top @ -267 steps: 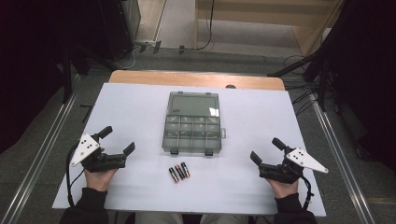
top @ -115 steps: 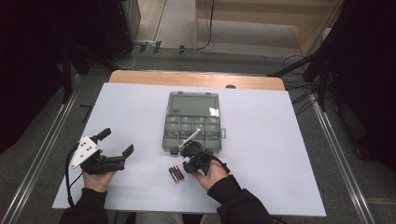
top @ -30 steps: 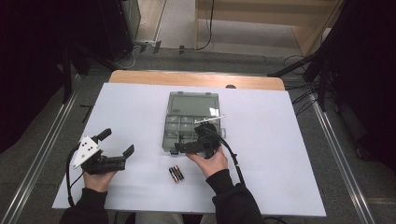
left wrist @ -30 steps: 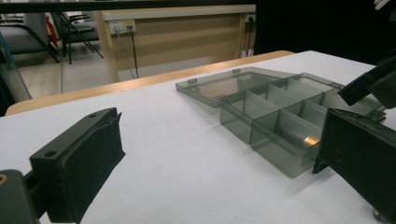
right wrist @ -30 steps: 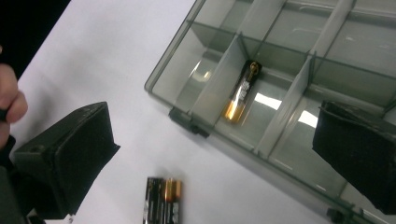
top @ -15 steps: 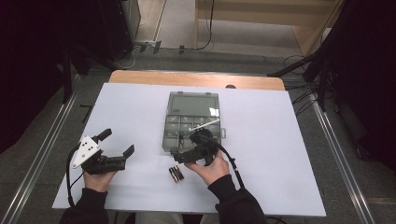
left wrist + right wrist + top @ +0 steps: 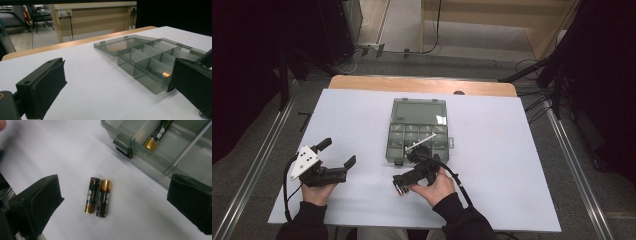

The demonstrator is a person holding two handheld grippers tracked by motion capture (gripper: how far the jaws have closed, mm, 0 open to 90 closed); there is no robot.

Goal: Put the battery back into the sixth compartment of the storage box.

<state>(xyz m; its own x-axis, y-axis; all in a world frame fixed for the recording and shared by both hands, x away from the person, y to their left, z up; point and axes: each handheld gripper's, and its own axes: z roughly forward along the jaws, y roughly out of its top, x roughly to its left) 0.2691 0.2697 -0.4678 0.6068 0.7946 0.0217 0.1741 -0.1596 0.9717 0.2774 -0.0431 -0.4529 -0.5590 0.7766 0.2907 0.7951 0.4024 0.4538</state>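
On the white table (image 7: pixel 522 150), the left gripper (image 7: pixel 337 155) rests wide open and empty. The right gripper (image 7: pixel 398 184), jaws spread, hovers over two batteries (image 7: pixel 98 197) beside the open grey organizer box (image 7: pixel 419 132). Dark room beyond.

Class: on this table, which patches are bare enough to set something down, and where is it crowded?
Bare: right of the box to the table edge; left of the box, beyond the left gripper. Crowded: just before the box, where the right gripper hovers over two batteries.
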